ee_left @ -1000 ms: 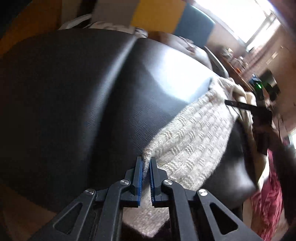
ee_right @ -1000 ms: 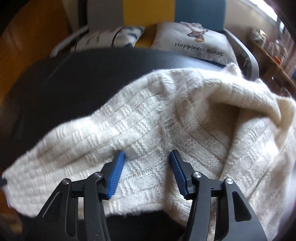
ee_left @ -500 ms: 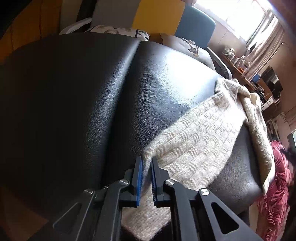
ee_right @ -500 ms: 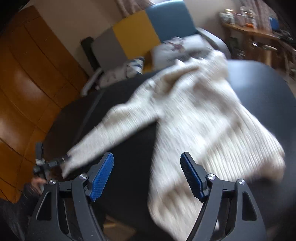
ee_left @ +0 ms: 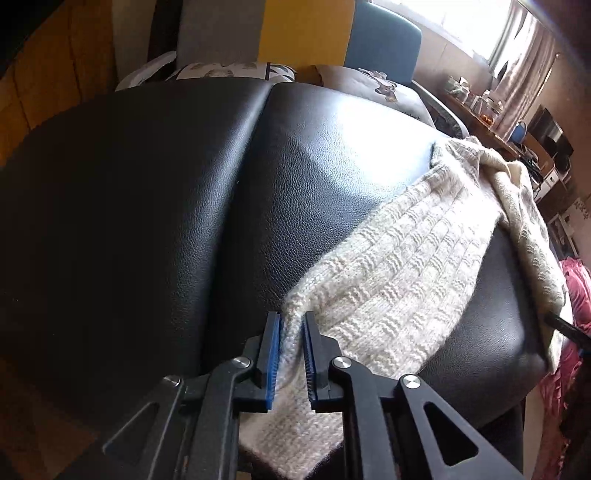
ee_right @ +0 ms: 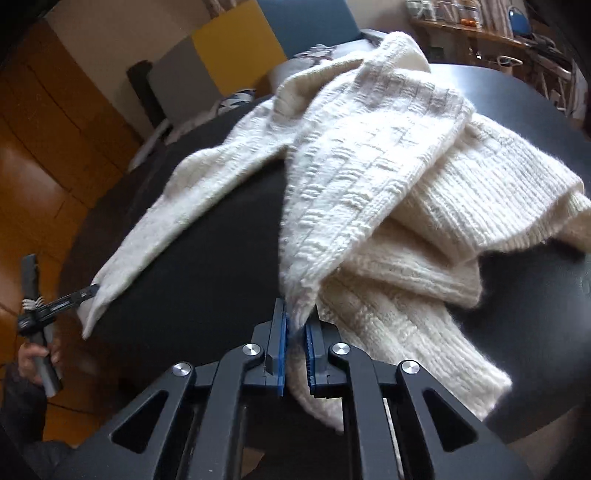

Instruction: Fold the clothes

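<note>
A cream knitted sweater [ee_left: 406,266] lies rumpled on a black leather seat [ee_left: 184,203]. One sleeve stretches toward my left gripper [ee_left: 291,319]. Its jaws are opening, but the blue pads still touch the fold of the cuff between them. In the right wrist view the sweater [ee_right: 369,166] is bunched in thick folds. My right gripper [ee_right: 296,314] is shut on a pointed corner of the knit at the near edge. The left gripper [ee_right: 88,291] shows there at the far left, still holding the sleeve's end, with a hand [ee_right: 37,358] around its handle.
Behind the seat stands a grey, yellow and blue chair [ee_left: 303,33] with printed cushions [ee_left: 384,85]. A cluttered wooden shelf [ee_left: 476,103] runs along the right wall. Pink cloth [ee_left: 576,288] hangs past the seat's right edge. Wooden floor [ee_right: 37,147] lies to the left.
My right gripper swung away from the sweater's middle to its near edge and closed on a corner of the knit. The left gripper stayed put, and its jaws have parted slightly.
</note>
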`<act>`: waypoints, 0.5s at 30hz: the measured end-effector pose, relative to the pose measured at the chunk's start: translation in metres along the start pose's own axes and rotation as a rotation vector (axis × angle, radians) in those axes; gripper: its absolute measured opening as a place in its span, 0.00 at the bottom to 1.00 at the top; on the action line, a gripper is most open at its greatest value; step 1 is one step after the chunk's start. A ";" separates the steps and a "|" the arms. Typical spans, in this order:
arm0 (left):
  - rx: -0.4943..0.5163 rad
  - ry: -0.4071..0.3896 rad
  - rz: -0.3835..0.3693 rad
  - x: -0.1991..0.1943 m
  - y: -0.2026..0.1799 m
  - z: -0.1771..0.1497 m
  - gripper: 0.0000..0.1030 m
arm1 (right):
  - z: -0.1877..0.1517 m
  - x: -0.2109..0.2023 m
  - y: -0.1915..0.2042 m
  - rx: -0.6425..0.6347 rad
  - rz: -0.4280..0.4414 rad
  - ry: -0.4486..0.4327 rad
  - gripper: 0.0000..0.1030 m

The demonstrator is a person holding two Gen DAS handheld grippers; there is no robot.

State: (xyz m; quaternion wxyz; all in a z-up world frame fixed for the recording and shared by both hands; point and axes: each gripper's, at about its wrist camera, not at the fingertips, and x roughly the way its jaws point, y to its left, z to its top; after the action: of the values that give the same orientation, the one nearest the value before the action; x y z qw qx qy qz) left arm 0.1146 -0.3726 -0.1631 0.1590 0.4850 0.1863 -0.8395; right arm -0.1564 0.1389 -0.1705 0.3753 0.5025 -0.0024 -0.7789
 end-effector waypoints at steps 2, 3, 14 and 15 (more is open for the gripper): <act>0.003 -0.004 0.001 0.000 -0.001 -0.001 0.11 | -0.002 -0.001 0.002 -0.009 -0.022 -0.010 0.07; 0.005 -0.006 0.001 0.000 -0.001 -0.002 0.11 | -0.001 -0.004 0.004 -0.013 -0.027 -0.017 0.07; -0.005 -0.010 -0.008 0.002 0.001 -0.003 0.12 | 0.069 -0.138 -0.019 -0.084 -0.274 -0.288 0.06; -0.006 -0.010 -0.007 0.002 0.000 -0.002 0.11 | 0.078 -0.145 -0.028 -0.079 -0.318 -0.301 0.06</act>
State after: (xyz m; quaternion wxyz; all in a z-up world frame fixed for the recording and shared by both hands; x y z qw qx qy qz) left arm 0.1155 -0.3721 -0.1660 0.1584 0.4799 0.1895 -0.8418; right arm -0.2025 0.2147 -0.0297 0.2628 0.3594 0.0514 -0.8939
